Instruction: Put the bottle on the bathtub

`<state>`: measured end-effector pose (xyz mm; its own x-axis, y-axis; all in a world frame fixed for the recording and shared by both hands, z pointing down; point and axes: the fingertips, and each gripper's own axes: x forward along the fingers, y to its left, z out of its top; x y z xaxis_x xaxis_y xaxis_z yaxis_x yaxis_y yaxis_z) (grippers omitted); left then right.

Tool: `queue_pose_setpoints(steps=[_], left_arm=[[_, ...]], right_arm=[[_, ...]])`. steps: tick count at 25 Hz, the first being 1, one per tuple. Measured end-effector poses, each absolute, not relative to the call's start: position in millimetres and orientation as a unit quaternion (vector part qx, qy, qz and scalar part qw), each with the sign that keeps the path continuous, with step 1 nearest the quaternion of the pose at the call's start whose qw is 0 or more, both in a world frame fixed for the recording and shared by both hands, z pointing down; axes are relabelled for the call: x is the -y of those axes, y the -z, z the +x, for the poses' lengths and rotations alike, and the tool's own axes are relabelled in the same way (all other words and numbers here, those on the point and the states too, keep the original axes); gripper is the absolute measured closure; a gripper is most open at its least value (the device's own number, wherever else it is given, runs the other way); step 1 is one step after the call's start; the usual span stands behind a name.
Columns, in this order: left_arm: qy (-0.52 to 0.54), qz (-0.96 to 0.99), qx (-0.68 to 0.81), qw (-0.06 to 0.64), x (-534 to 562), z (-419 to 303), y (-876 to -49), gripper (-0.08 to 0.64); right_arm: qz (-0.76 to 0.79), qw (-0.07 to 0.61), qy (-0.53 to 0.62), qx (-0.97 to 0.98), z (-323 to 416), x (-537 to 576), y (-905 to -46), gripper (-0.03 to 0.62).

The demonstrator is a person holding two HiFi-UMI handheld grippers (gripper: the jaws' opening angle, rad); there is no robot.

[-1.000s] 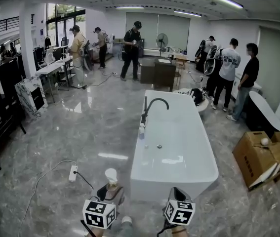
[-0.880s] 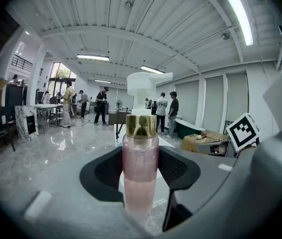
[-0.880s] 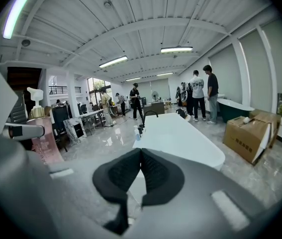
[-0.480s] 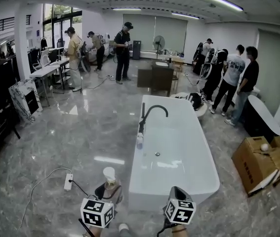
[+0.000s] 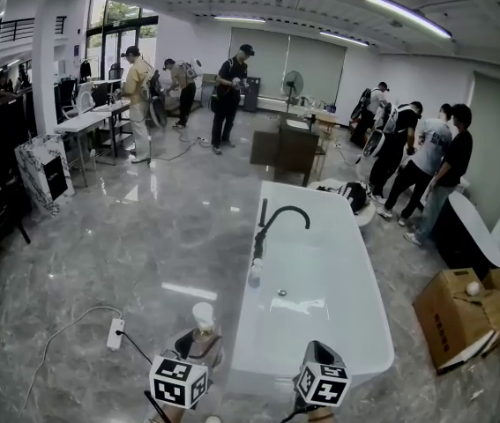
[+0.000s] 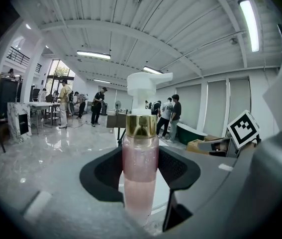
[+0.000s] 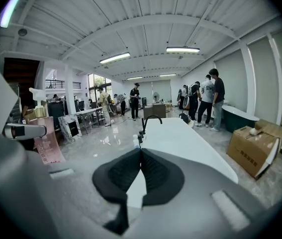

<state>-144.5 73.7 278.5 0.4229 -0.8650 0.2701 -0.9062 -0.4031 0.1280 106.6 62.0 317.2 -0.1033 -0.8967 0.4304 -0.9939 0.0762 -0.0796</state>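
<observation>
A pink bottle (image 6: 141, 173) with a gold collar and white pump top stands upright between the dark pads of my left gripper (image 6: 141, 180), which is shut on it. In the head view the bottle (image 5: 203, 320) and left gripper (image 5: 198, 346) hang low, just left of the near end of the white bathtub (image 5: 355, 324). My right gripper (image 5: 318, 355) hovers over the tub's near rim. Its jaws are shut with nothing between them (image 7: 141, 152). From the right gripper view the bathtub (image 7: 190, 143) stretches ahead and the bottle (image 7: 45, 144) shows at the left.
A black faucet (image 5: 278, 221) and a small bottle (image 5: 255, 272) stand on the tub's left rim. On the floor at left lie a power strip (image 5: 115, 333) and its cable. A cardboard box (image 5: 463, 317) sits at the right. Several people stand at the back.
The view has drawn closer to the tub's near end. Both grippers keep their pose, and the bottle stays in the left one.
</observation>
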Motion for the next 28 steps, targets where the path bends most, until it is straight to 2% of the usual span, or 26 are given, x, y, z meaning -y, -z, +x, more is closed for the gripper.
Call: queue_pose_setpoints(steps=[11, 28], left_arm=[[-0.072, 0.84, 0.525, 0.118, 9.8, -174.5, -276.6, 0.342], [-0.077, 0.849, 0.507, 0.129, 65.5, -156.8, -300.2, 0.342]], right_arm=[[0.666, 0.137, -0.162, 0.715, 73.8, 25.8, -304.0, 0.589], [0.684, 0.144, -0.163, 0.697, 98.1, 76.6, -323.5, 0.589]])
